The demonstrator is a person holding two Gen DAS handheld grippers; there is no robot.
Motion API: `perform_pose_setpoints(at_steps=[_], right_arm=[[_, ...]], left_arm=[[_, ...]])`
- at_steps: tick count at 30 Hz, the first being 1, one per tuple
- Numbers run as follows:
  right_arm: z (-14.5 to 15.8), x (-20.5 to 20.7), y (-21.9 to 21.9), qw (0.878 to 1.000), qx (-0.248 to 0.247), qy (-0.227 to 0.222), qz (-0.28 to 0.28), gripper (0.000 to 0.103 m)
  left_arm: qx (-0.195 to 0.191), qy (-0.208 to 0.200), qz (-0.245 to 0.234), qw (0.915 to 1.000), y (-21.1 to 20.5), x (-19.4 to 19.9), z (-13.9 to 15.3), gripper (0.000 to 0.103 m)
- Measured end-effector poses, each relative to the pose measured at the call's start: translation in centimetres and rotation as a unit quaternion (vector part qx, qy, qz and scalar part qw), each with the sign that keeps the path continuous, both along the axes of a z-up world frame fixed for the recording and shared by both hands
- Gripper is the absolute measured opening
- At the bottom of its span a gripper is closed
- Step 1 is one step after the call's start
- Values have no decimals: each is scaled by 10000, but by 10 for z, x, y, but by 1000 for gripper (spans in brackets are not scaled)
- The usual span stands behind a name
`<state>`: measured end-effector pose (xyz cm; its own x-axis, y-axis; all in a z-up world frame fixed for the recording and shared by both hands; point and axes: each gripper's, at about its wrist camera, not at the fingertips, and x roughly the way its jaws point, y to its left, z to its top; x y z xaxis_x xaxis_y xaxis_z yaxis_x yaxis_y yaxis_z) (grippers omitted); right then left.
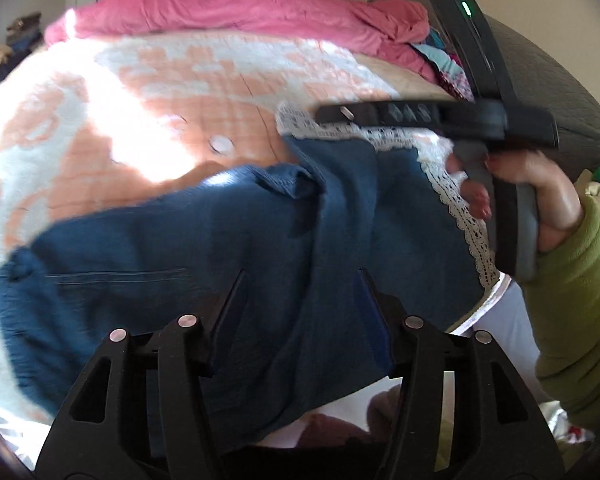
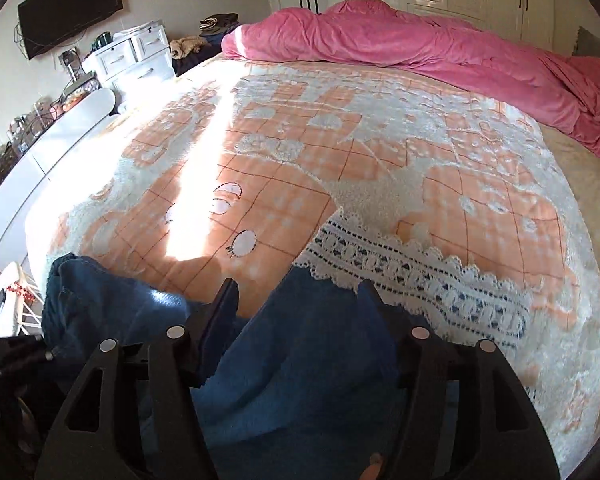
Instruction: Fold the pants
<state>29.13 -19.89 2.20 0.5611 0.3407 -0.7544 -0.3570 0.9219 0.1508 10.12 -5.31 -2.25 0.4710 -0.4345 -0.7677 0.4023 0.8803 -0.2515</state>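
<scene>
Your blue pants (image 1: pixel 228 248) lie on the bed's orange-and-white blanket (image 2: pixel 284 168), along the near edge of the bed, with a white lace trim (image 2: pixel 416 280) running across their far end toward the right side. A welt pocket slit shows on the cloth at the left in your left wrist view, and a fold ridge runs up the middle of the fabric there. Your left gripper (image 1: pixel 300 276) hangs over the pants with its fingers spread apart; blue cloth fills the gap between them, but neither pad presses on it, so nothing is grasped. Your right gripper (image 2: pixel 296 286) is likewise released, its fingers standing wide above the pants just short of the lace, with cloth below them and no pinch. In the left wrist view your right hand (image 1: pixel 540 196), in a green sleeve (image 1: pixel 572 280), holds the other gripper's handle over the lace at the right end of the pants. A crumpled pink duvet (image 2: pixel 420 44) lies along the far edge of the bed.
</scene>
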Motion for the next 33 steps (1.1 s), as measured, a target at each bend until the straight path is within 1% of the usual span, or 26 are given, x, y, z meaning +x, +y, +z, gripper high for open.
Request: perform_pose_setpoints(at_steps=[1, 2, 3, 5, 6, 8, 10, 12, 13, 14, 15, 16, 17, 19, 22, 23, 26, 27, 28, 29, 30, 32, 33], right_arm=[[-5, 10, 3, 9999, -110, 80, -36, 61], [-10, 19, 6, 9996, -195, 166, -76, 61], [-16, 30, 10, 9996, -172, 219, -41, 61], [-25, 42, 15, 9985, -457, 260, -166, 64], [-31, 49, 18, 9977, -579, 292, -217, 64], [-40, 61, 21, 9968, -594, 436, -304, 64], [-48, 73, 24, 9957, -596, 571, -410, 64], [-57, 82, 26, 9941, -692, 652, -526, 64], [-59, 84, 27, 9937, -743, 647, -530, 59], [-62, 86, 29, 9931, -853, 605, -534, 42], [-63, 86, 28, 9926, -945, 528, -552, 33], [-62, 84, 24, 9937, -873, 435, -551, 15], [-57, 79, 19, 9952, -759, 341, -523, 8], [-46, 63, 4, 9969, -543, 79, -571, 8], [-28, 33, -25, 9970, -124, -117, -756, 8], [-21, 19, -40, 9962, 87, -171, -844, 8], [-7, -22, -80, 9916, 488, -296, -1157, 7], [-4, -33, -91, 9898, 554, -327, -1269, 7], [-1, -46, -102, 9877, 628, -345, -1390, 7], [0, -59, -114, 9853, 737, -357, -1496, 8], [1, -72, -126, 9827, 848, -331, -1615, 8], [-2, -93, -145, 9788, 1027, -220, -1758, 8], [-6, -106, -153, 9763, 1165, -84, -1823, 8]], left_arm=[[-96, 119, -28, 9999, -5, 6, -7, 39], [-138, 192, -25, 9997, -9, 9, -12, 30], [-141, 199, -35, 9997, -13, 11, -17, 26], [-51, 153, -13, 9999, -20, 10, -25, 23], [-39, 164, -20, 9999, -23, 9, -29, 19], [-1, 102, -26, 9999, -27, 6, -33, 12], [144, -47, -70, 9999, -33, 1, -33, 10], [176, -114, -129, 9997, -39, -3, -31, 8], [148, -132, -174, 9997, -40, -5, -31, 8], [118, -147, -211, 9996, -41, -8, -30, 8], [98, -157, -237, 9995, -41, -9, -31, 8], [87, -165, -244, 9995, -41, -10, -31, 8], [63, -160, -263, 9995, -43, -11, -31, 8], [6, -175, -291, 9994, -41, -14, -30, 8], [22, -269, -317, 9991, -40, -19, -26, 8], [46, -295, -324, 9990, -38, -24, -25, 8], [80, -364, -367, 9986, -40, -30, -24, 9], [99, -378, -388, 9985, -41, -31, -24, 9], [126, -402, -398, 9983, -40, -27, -25, 9], [190, -443, -415, 9980, -41, -31, -24, 9], [267, -437, -436, 9977, -42, -32, -25, 0], [301, -428, -528, 9972, -46, -30, -23, 0], [320, -467, -591, 9966, -47, -34, -21, 0]])
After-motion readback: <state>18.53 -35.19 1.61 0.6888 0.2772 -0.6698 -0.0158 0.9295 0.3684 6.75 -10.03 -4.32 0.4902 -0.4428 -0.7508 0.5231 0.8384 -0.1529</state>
